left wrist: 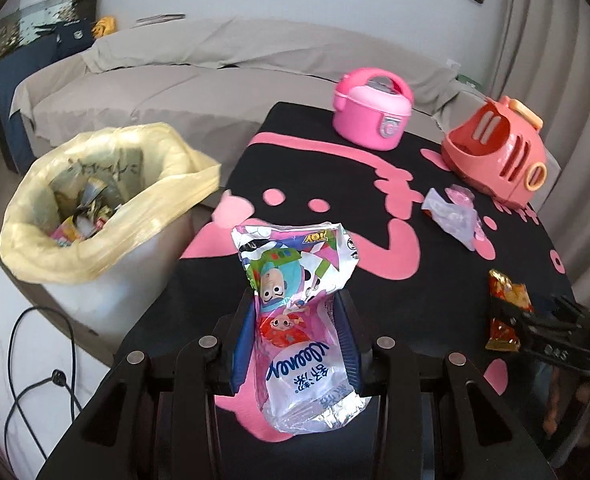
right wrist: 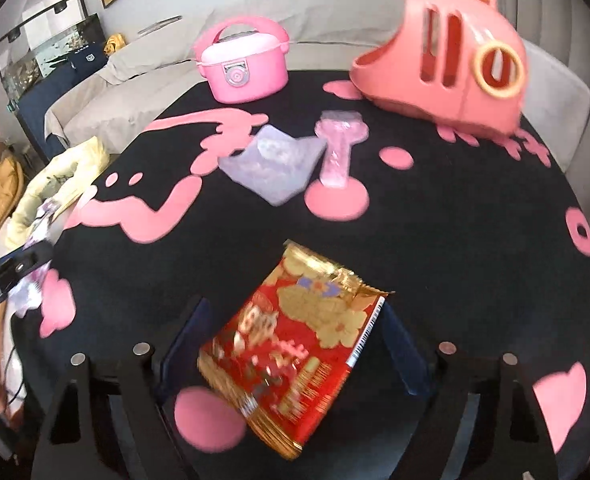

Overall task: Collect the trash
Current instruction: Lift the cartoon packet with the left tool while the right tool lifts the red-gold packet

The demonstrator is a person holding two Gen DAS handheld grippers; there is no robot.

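Observation:
My left gripper point(left wrist: 295, 298) is shut on a crumpled cartoon-printed tissue packet point(left wrist: 295, 264), held above the table's left edge. To its left stands a bin lined with a yellow bag point(left wrist: 167, 196), with trash inside. My right gripper point(right wrist: 295, 306) is open and straddles a red and gold snack wrapper point(right wrist: 295, 352) lying on the black and pink tablecloth point(right wrist: 455, 220). The wrapper's right edge is by one finger and a gap shows at the other. A purple wrapper point(right wrist: 271, 164) and a pink wrapper point(right wrist: 337, 148) lie further back.
A pink toy rice cooker point(right wrist: 243, 68) and a salmon toy toaster point(right wrist: 447, 64) stand at the table's far side. A grey sofa point(left wrist: 175, 80) runs behind. A black cable point(left wrist: 35, 360) lies on the floor near the bin.

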